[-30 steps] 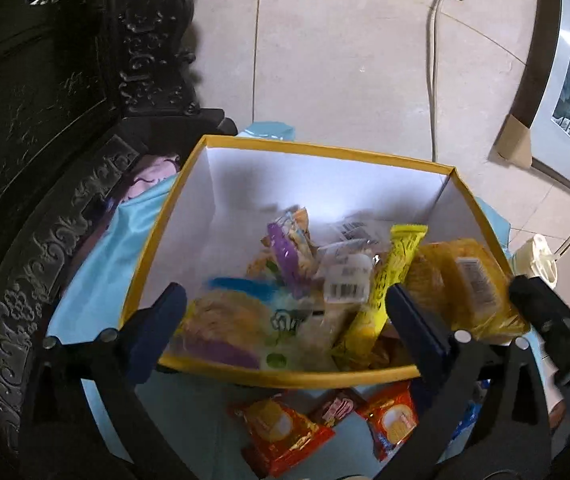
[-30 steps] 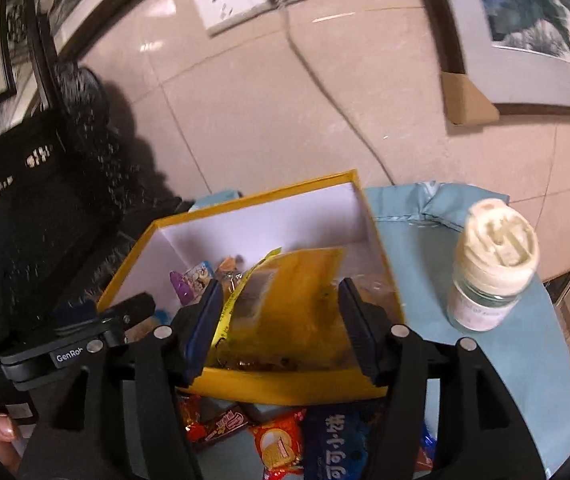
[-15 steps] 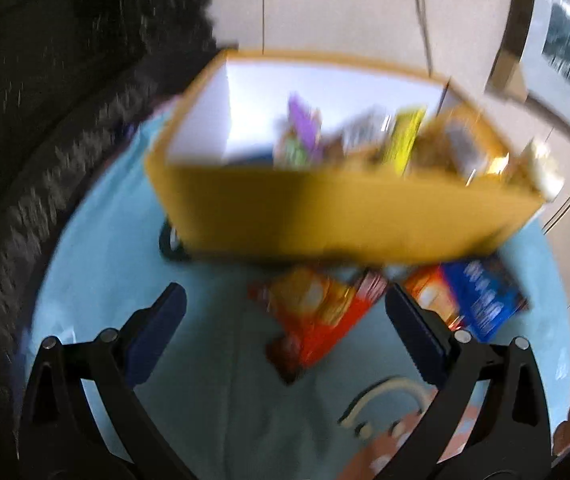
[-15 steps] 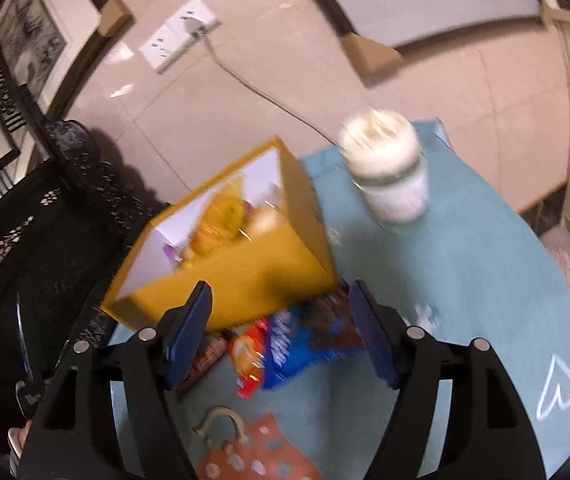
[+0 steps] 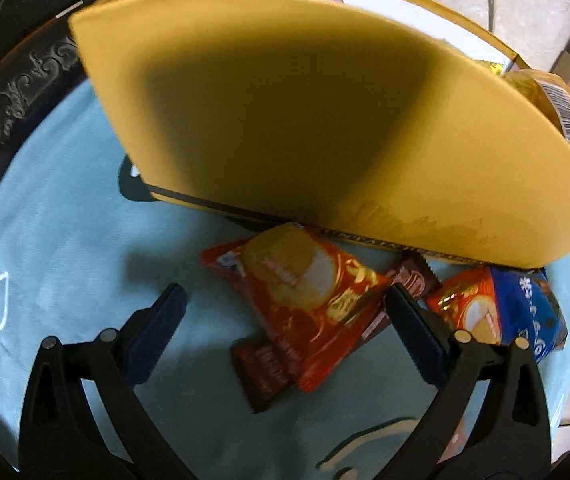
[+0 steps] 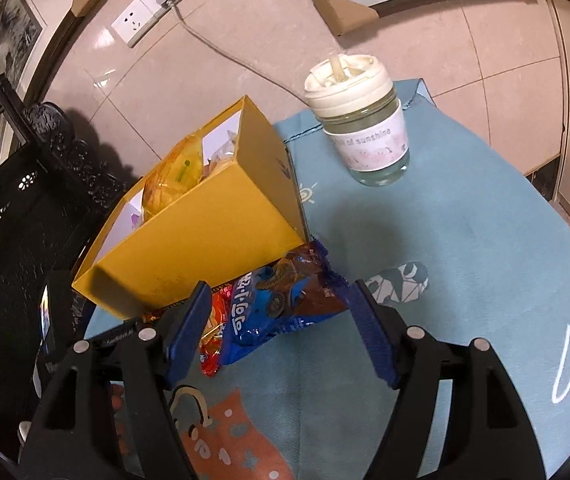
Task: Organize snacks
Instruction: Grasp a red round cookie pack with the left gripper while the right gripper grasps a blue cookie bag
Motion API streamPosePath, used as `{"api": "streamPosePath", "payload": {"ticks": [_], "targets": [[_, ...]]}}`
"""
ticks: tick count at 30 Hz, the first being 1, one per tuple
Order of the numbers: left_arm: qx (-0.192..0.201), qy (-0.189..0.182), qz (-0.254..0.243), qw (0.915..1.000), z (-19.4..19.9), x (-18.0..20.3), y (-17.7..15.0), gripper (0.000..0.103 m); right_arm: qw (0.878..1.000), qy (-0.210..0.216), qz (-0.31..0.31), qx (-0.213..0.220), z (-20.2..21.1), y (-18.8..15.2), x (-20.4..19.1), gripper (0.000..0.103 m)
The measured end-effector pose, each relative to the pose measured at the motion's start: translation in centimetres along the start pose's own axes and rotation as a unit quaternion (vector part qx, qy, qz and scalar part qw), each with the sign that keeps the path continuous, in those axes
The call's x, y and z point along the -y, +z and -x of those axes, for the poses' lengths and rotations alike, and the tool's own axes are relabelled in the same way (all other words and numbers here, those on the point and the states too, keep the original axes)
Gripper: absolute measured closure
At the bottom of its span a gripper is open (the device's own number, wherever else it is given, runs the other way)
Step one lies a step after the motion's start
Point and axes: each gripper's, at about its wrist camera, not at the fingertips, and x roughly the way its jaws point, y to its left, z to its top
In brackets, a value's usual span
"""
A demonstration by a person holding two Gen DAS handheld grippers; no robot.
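The fingers (image 5: 157, 332) of the left gripper (image 5: 285, 334) stand wide apart and hold nothing; between them, on the blue tabletop (image 5: 65, 208), lies an orange-red snack packet (image 5: 305, 292) with a small brown bar (image 5: 263, 372) tucked under its near corner. The right gripper (image 6: 281, 332) is also well open and empty, its fingers (image 6: 189, 328) having just spread further, and they bracket the near end of a blue cookie packet (image 6: 273, 304) without pressing on it. Taking the yellow box (image 6: 201, 248) as landmark: the blue cookie packet lies against the foot of its near wall, another orange-red packet (image 5: 465, 312) sits just beside that one, and a second brown bar (image 5: 413, 278) pokes out at the box's base. Inside the box, a yellow bag (image 6: 177, 180) stands above the rim with other snacks behind it. Beyond the box's right corner, well apart from it, a lidded glass jar (image 6: 365, 128) stands upright on the cloth.
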Motion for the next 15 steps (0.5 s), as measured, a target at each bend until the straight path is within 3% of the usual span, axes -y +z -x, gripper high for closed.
{"api": "streamPosePath", "payload": {"ticks": [3,4,5,6,7,11,15], "targets": [[-0.013,-0.005,0.032,0.9994,-0.7,-0.6,0.3,0.003,1.000,0.002,0.001,-0.006,-0.3,-0.1,-0.1,0.031],[-0.010,-0.003,0.037,0.9993,-0.6,-0.8,0.4,0.008,1.000,0.000,0.004,-0.006,-0.3,-0.2,-0.1,0.031],[-0.002,-0.004,0.035,0.9994,-0.4,-0.8,0.4,0.026,1.000,-0.003,0.009,-0.005,-0.3,-0.2,-0.2,0.031],[0.003,-0.008,0.027,0.9996,-0.1,-0.8,0.4,0.038,1.000,-0.004,0.012,-0.006,-0.4,-0.3,-0.3,0.031],[0.003,0.019,0.008,0.9998,0.2,-0.8,0.3,0.057,1.000,-0.004,0.013,-0.007,-0.4,-0.3,-0.4,0.031],[0.016,0.020,-0.002,0.9997,2.0,-1.9,-1.5,0.058,1.000,-0.011,0.021,-0.009,-0.5,-0.4,-0.6,0.031],[0.046,0.009,-0.038,0.9981,5.3,-2.8,-6.1,0.058,0.999,-0.023,0.027,-0.007,-0.2,-0.2,-0.5,0.031]]}}
